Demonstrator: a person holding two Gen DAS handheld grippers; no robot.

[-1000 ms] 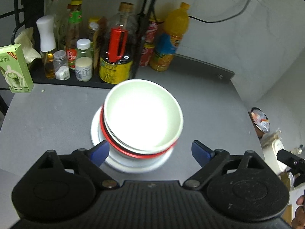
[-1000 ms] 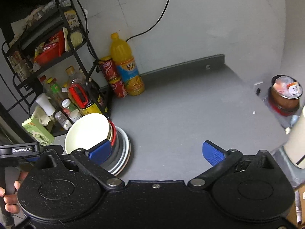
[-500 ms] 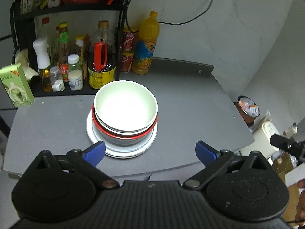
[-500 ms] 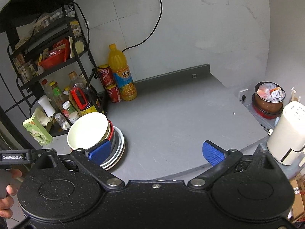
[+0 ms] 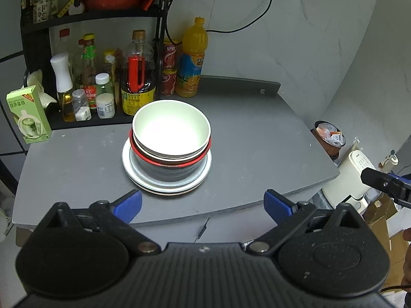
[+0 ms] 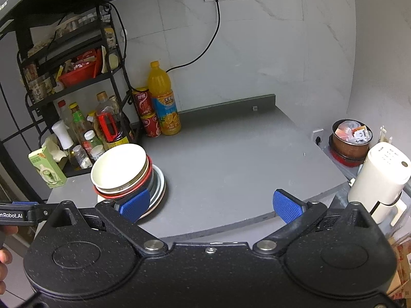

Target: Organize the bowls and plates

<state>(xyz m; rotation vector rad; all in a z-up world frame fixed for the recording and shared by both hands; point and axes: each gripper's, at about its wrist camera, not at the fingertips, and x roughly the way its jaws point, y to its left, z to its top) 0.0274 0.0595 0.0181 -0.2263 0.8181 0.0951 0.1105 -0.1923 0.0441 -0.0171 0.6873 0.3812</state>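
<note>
Grippers withdrawn; kettle [image 6: 379,177] right-view only

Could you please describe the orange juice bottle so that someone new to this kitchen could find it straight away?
Start at the black rack on the left of the grey counter. At its right end, against the wall, the juice bottle stands beside two stacked red cans. It is the only bright orange bottle there, with a blue label showing orange slices.

Nested upright in one stack: white bowl [image 5: 170,131] on top, inside a red-rimmed bowl [image 5: 170,159], atop stacked pale plates [image 5: 167,183]. Standing on the grey surface [image 5: 257,154], toward its left, just in front of the bottle shelf.
</note>
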